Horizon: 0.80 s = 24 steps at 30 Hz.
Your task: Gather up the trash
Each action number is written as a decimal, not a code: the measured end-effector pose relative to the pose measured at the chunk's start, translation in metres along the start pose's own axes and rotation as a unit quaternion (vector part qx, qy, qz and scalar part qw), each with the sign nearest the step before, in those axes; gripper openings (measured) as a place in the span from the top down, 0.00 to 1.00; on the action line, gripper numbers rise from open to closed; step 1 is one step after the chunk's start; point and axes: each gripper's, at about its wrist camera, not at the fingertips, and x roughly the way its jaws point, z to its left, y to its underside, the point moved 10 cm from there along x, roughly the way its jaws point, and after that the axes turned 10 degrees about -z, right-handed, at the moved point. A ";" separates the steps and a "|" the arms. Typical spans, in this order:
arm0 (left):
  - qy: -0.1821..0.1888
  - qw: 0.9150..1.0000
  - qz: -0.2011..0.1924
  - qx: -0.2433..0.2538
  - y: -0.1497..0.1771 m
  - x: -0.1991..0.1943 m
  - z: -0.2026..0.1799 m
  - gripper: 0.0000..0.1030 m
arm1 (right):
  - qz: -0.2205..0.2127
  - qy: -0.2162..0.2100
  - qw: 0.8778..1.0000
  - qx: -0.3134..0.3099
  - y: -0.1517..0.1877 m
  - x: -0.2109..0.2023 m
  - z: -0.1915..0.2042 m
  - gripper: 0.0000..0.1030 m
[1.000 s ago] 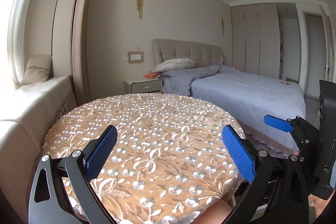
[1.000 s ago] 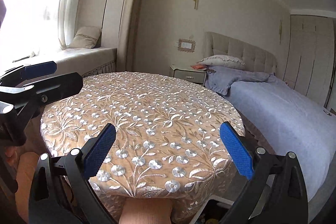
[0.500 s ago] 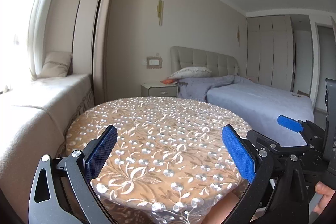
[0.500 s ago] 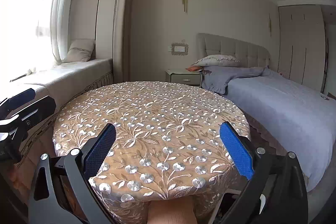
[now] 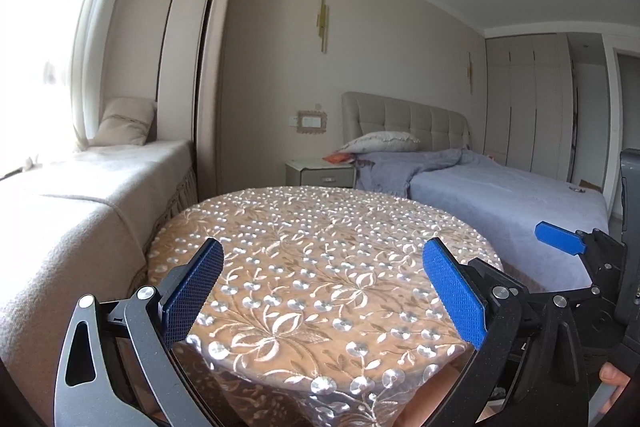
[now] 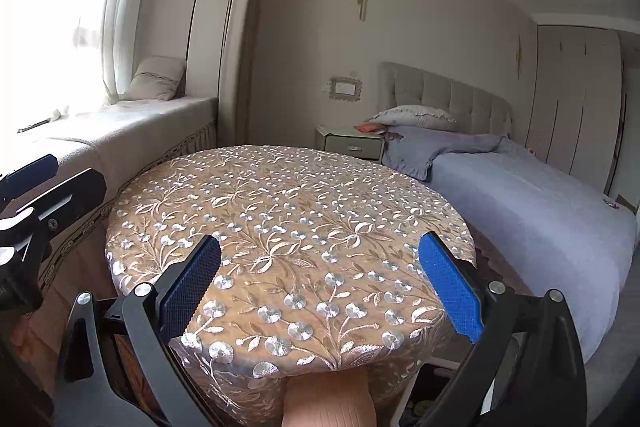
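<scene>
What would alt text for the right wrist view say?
An open right gripper with blue pads hovers over a bare round table in a floral cloth. Behind are a bed, a nightstand and a window seat.

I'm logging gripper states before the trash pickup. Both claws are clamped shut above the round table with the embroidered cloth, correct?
Not quite. Both claws are open, not shut. The left wrist view shows the left claw with its blue pads wide apart, and the right wrist view shows the same for the right claw. Both are above the round table with the embroidered cloth.
</scene>
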 end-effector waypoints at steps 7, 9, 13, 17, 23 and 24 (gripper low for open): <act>-0.002 1.000 -0.004 0.000 -0.003 -0.002 -0.003 0.05 | -0.019 0.003 1.000 -0.006 -0.009 -0.010 0.005 0.04; -0.002 1.000 -0.007 0.001 -0.004 -0.003 -0.005 0.05 | -0.021 0.005 1.000 -0.011 -0.008 -0.012 0.006 0.04; 0.005 1.000 -0.012 0.001 -0.006 -0.006 -0.008 0.05 | -0.022 0.006 1.000 -0.012 -0.009 -0.013 0.007 0.04; 0.003 1.000 -0.015 0.000 -0.007 -0.006 -0.008 0.05 | -0.022 0.006 1.000 -0.010 -0.009 -0.012 0.005 0.04; 0.015 1.000 -0.012 -0.015 -0.007 -0.007 -0.004 0.05 | -0.020 0.007 1.000 -0.006 -0.008 -0.012 0.005 0.04; 0.012 1.000 -0.013 -0.012 -0.007 -0.007 -0.003 0.05 | -0.020 0.007 1.000 -0.006 -0.008 -0.012 0.005 0.04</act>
